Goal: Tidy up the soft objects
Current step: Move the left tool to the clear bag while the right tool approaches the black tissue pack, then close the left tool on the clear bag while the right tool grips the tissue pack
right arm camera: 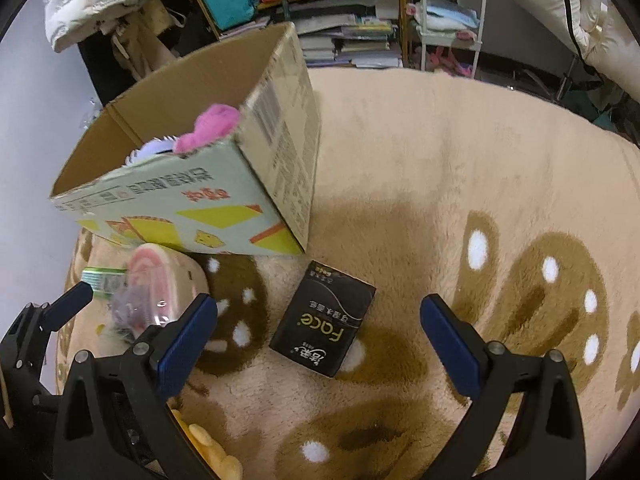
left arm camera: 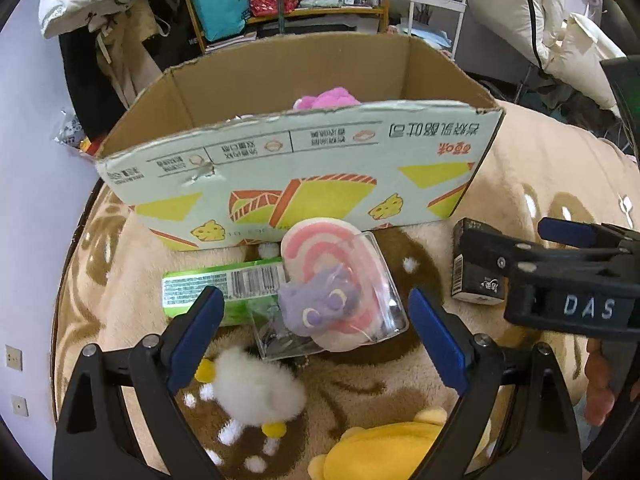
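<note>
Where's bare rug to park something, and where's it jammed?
Free: the wide stretch of rug right of the cardboard box and beyond the black pack. Crowded: in front of the box, where the pink-striped plush in its clear case, green packet, white fluffy toy and yellow plush cluster.

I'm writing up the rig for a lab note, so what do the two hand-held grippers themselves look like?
Both match: the left hand-held gripper and right hand-held gripper have matte black plastic frames with triangular cutouts and silver pivot rivets. Each finger ends in a flat, dark blue pad. In the left wrist view, the right one's side shows white raised letters "DAS". No cables or sleeves show.
</note>
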Motion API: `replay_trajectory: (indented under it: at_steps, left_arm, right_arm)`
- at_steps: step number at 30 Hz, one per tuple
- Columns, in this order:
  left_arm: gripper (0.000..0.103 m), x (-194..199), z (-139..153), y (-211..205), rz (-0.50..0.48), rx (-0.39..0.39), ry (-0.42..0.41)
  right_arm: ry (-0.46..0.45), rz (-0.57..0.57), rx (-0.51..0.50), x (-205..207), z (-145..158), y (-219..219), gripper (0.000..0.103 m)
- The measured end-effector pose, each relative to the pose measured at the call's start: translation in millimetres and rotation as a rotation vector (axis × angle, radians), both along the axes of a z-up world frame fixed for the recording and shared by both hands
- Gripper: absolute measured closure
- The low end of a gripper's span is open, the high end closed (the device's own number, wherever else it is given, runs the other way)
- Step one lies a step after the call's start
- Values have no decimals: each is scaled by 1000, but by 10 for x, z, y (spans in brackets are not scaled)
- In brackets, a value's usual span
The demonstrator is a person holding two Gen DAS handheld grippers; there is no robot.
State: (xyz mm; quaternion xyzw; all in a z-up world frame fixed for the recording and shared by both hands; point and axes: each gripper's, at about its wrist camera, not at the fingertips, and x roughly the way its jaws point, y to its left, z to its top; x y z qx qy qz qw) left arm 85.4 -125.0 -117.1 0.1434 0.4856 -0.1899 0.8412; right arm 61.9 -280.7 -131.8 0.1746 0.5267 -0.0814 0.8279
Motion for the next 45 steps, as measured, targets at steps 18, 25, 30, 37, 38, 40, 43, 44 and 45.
replay_trajectory:
  at_steps: [18,25,30,37,38,40,43,44,45]
  left_arm:
    - [11,-58,-54,-12,-8,53,10]
    - [11,-24,-57,85,21,24,51]
    - [13,-13,-68,107,24,21,57]
    - [28,-58,-73,38,-4,24,78]
    - [28,-67,-72,28,-7,27,75]
    - [28,-82,-61,9,-13,30,70]
    - [28,-78,-49,6,-11,27,72]
    - [28,-79,-43,9,-10,26,75]
    - [28,-79,-38,13,-8,24,76]
  right_arm:
    - [107,21,29,112,-304,-19,0]
    - [130,35,7,232,-367,87,0]
    - [140,48,-19,243,-404,128,4]
    - [147,43,-48,226,-457,209,13]
    - [147,42,-48,225,-462,212,14]
    - [150,42,-53,224,-465,223,20]
    - [153,42,-54,224,-449,161,22]
    - [153,43,-56,224,-449,155,24]
    - [153,45,-58,229,-436,141,28]
